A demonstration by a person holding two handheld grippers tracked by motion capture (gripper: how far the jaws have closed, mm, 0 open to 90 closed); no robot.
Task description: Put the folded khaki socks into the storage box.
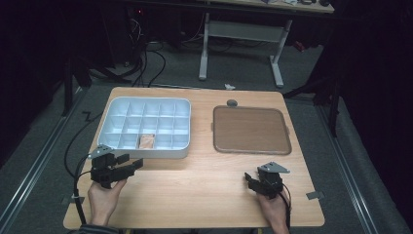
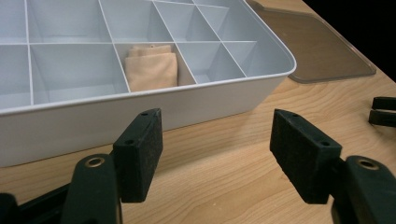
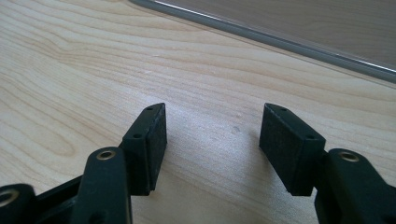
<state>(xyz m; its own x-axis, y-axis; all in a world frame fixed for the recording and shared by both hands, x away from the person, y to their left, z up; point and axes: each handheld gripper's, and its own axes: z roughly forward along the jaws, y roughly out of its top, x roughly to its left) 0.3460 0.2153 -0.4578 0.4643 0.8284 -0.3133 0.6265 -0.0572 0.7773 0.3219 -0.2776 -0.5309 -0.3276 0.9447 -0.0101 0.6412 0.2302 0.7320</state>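
A white compartment tray [image 1: 146, 152] sits at the table's left half; a folded tan cloth [image 1: 147, 141] lies in one front-row cell, seen closer as cloth [image 2: 152, 67] inside the tray [image 2: 140, 112]. My left gripper [image 1: 127, 164] rests open just in front of the tray's near wall, jaws [image 2: 217, 149] wide apart with nothing between them. A brown flat lid [image 1: 251, 129] lies to the right. My right gripper [image 1: 251, 179] stands open over bare wood below that lid, its pads [image 3: 154, 140] apart and empty; the lid's edge [image 3: 280, 37] runs ahead of it.
The wooden table [image 1: 195, 195] has bare room between the two hands. A small grey round object [image 1: 232, 103] sits behind the lid. Cables trail off the left edge. In the left gripper view the right gripper's jaw tips [image 2: 384, 111] show at the far right.
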